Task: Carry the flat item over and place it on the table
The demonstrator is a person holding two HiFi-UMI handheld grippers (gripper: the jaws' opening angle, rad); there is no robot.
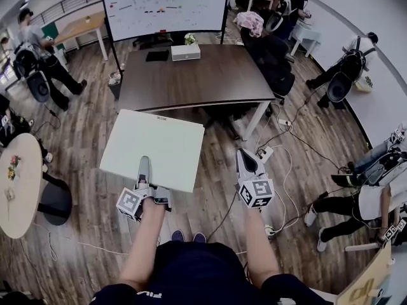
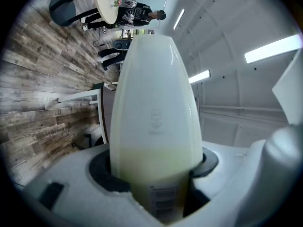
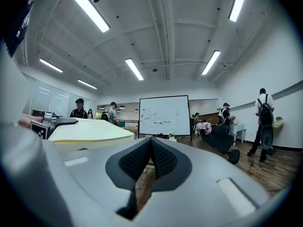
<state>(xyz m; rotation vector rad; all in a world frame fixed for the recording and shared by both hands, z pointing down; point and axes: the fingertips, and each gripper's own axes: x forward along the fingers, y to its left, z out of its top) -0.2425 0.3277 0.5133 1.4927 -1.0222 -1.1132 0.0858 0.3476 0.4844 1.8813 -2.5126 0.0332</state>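
Observation:
A flat pale-green rectangular box [image 1: 154,147] is held level in the air above the wooden floor, just short of the dark brown table [image 1: 210,81]. My left gripper [image 1: 144,167] is shut on the box's near edge. In the left gripper view the box [image 2: 156,122] runs edge-on away from the pads, which press on both its faces. My right gripper [image 1: 245,162] hangs to the right of the box, shut and holding nothing. Its pads [image 3: 163,161] meet at the tips in the right gripper view, where the box [image 3: 90,132] shows at the left.
On the table's far side lie a white box with a small plant [image 1: 186,51] and a black slab [image 1: 157,55]. A whiteboard [image 1: 164,5] stands behind it. A dark chair [image 1: 273,62] sits at the table's right end, and cables [image 1: 280,164] trail over the floor. A round table [image 1: 19,183] stands left, with people around.

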